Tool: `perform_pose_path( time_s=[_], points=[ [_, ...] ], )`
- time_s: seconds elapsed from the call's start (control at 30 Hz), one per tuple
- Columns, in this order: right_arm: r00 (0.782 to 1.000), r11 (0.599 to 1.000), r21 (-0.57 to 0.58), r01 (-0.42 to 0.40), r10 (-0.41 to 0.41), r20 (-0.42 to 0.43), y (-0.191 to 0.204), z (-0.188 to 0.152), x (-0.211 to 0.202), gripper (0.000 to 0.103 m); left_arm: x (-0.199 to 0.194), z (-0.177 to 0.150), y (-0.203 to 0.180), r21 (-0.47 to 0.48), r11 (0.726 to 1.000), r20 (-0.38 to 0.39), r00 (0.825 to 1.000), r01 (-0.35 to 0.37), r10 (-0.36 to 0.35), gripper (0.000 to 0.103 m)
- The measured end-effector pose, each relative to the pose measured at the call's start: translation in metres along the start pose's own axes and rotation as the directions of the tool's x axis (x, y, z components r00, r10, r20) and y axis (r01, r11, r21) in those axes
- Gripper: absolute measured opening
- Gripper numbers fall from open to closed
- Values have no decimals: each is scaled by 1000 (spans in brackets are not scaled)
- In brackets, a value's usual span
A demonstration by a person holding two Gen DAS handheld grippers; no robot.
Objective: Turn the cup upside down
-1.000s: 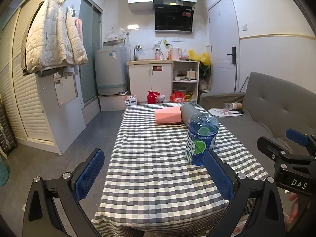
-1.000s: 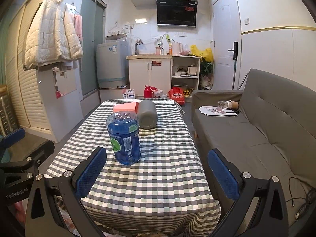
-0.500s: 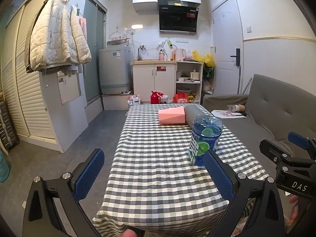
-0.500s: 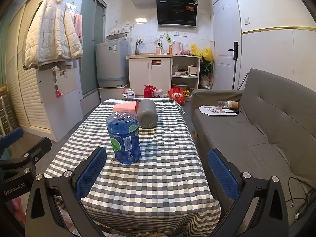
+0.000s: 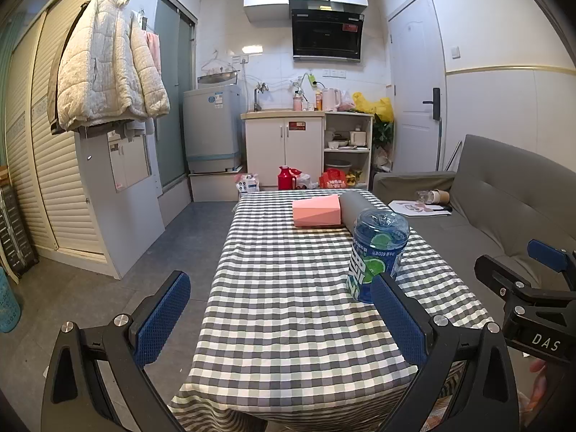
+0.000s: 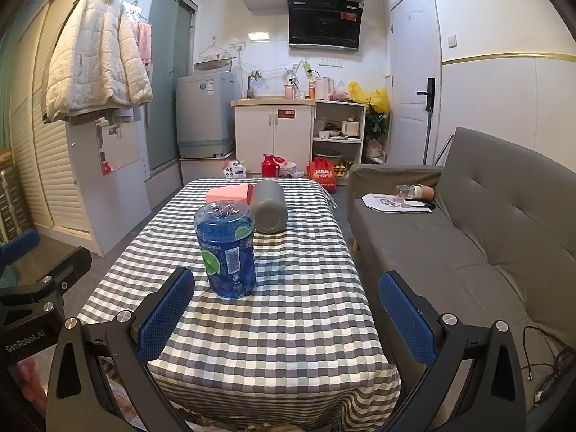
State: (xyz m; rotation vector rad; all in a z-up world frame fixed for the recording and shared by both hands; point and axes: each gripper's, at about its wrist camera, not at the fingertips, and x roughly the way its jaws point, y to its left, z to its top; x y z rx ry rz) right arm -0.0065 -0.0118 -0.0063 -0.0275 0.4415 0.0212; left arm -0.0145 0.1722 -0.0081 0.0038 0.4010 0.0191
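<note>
A clear blue plastic cup (image 6: 226, 248) with a lime label stands on the checked tablecloth (image 6: 288, 324), its closed end up. It also shows in the left wrist view (image 5: 378, 252), just beyond my left gripper's right finger. My left gripper (image 5: 280, 320) is open and empty over the table's near edge. My right gripper (image 6: 284, 316) is open and empty, with the cup just beyond its left finger.
A grey cylinder (image 6: 268, 208) lies on its side behind the cup, beside a pink box (image 6: 230, 192). A grey sofa (image 6: 468, 237) runs along the table's right side. Cabinets and floor clutter stand at the far end.
Both grippers have drifted slightly; the left view shifted a little to the left and back. The cup, cylinder and box have not moved.
</note>
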Motion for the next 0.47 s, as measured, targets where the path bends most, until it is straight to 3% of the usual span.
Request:
perform_pose_path(
  time_s=[0.47],
  points=[
    [1000,1000,-4,2,-2,-2,1,1,-1,103,-2,2,2,3,1000,12,1000,2,-2,103]
  ],
)
